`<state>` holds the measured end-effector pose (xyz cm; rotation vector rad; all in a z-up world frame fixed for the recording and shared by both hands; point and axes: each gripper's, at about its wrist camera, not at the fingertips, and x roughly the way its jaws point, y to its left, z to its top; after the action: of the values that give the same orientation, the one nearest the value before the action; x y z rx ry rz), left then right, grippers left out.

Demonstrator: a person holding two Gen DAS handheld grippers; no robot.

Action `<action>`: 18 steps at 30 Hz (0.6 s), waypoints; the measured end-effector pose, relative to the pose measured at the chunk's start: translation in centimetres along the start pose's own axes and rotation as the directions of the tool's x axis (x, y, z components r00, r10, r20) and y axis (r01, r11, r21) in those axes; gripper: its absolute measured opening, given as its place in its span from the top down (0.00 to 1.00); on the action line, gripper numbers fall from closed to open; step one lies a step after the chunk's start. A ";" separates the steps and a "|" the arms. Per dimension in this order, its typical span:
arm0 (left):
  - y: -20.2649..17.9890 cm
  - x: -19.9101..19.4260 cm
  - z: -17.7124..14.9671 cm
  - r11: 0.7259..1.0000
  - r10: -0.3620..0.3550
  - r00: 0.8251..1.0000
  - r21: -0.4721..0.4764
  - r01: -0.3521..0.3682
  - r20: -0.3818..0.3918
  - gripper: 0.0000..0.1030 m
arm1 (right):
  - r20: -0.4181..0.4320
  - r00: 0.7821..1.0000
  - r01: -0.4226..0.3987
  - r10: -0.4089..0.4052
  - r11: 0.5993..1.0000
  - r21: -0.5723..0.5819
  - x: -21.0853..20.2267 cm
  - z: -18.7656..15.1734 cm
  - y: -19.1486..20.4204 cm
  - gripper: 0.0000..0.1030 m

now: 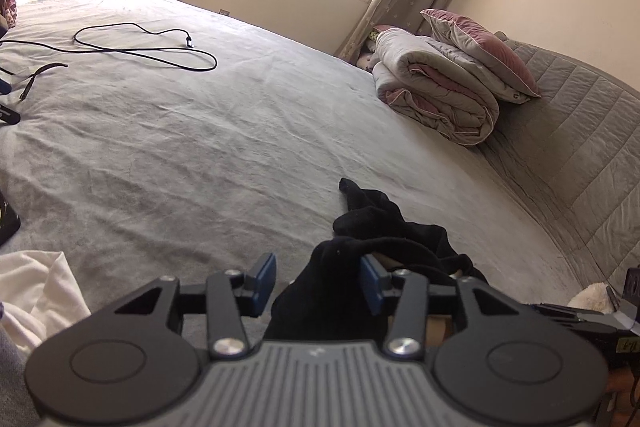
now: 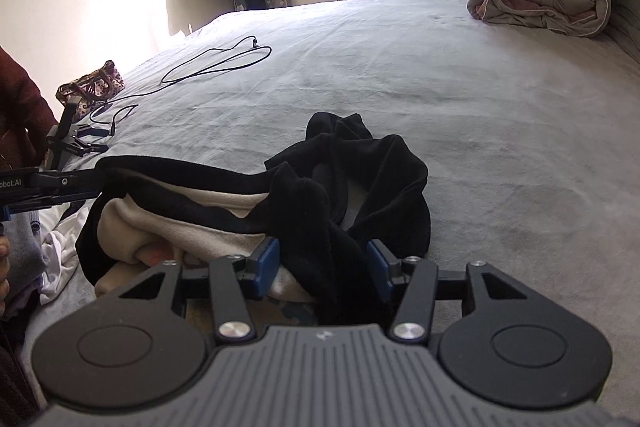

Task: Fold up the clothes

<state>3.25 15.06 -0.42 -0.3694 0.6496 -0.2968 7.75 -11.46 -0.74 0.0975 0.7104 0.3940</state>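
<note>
A black fleece garment (image 2: pixel 360 179) with a cream lining (image 2: pixel 180 223) lies crumpled on the near part of the grey bed sheet (image 2: pixel 440 75). My right gripper (image 2: pixel 323 267) stands open over it. A fold of the black cloth rises between its blue pads (image 2: pixel 267 265), with gaps on both sides. In the left wrist view the same black garment (image 1: pixel 384 223) trails away to the right. My left gripper (image 1: pixel 318 283) is open too. A hump of black cloth sits between its fingers close to the right pad (image 1: pixel 370 283), and the left pad is clear of it.
A black cable (image 1: pixel 152 47) loops over the far sheet. A folded quilt with a pink pillow (image 1: pixel 440 83) lies by the grey quilted headboard (image 1: pixel 580 155). White clothing (image 1: pixel 36 287) lies at the near left. A patterned bag (image 2: pixel 92 87) sits near a person's dark red sleeve (image 2: pixel 20 107).
</note>
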 end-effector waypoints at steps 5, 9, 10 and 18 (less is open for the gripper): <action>0.6 0.6 -0.2 0.998 -0.052 0.996 -0.037 0.050 -0.072 0.54 | -0.001 0.999 -0.034 0.035 0.996 0.080 0.9 -0.6 -1.1 0.49; 0.4 1.0 -0.5 0.998 -0.057 0.994 -0.031 0.055 -0.093 0.57 | 0.007 0.999 -0.044 0.043 0.995 0.094 1.1 -0.9 -1.2 0.53; 0.3 1.1 -0.5 0.998 -0.057 0.994 -0.031 0.054 -0.096 0.62 | 0.010 0.999 -0.046 0.045 0.995 0.094 1.1 -1.0 -1.1 0.54; -0.4 0.8 -0.4 1.000 -0.014 0.999 0.007 0.014 -0.043 0.93 | 0.071 0.997 0.011 -0.016 0.997 0.080 -0.2 -0.7 -0.5 0.86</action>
<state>3.56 14.29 -0.93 -0.3614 0.6881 -0.3210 7.32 -12.00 -1.23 0.1812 0.6557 0.3477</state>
